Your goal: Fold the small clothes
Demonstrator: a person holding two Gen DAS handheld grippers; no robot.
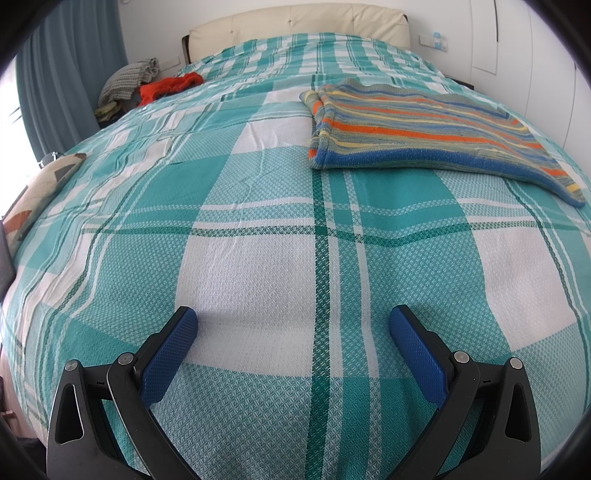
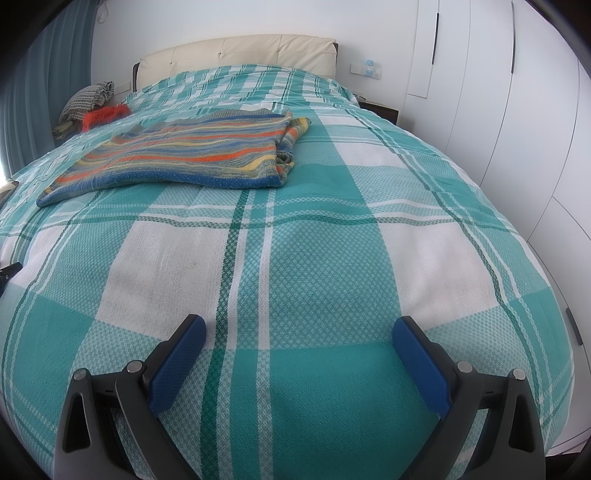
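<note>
Blue textured pads line the black plastic arms of the left tongs [image 1: 293, 321], which stand spread wide with nothing between them, over the bedspread [image 1: 258, 258]. The right tongs [image 2: 299, 328] are the same: wide apart, empty, above the same cloth.

Well ahead of the left tongs and off to their right lies the striped sweater [image 1: 424, 129], flat on the bedspread and apart from both tools. From the right tongs it sits well ahead and to their left [image 2: 184, 155]. It is a knit, folded into a rough rectangle, with bands of orange, yellow, blue and grey running across it and a solid blue ribbed hem along the edge nearest the tongs. One side is bunched into soft folds; the corner nearest the left tongs' right side tapers to a point.

Underneath, the bedspread is a woven, waffle-textured cloth in a large teal and white check with thin dark green lines, slightly creased. Far ahead stands a padded cream headboard [image 1: 295, 22]. Far ahead to the left, at the bed's edge, sit a crumpled red garment [image 1: 170, 86] and a grey checked cloth [image 1: 129, 79].
</note>
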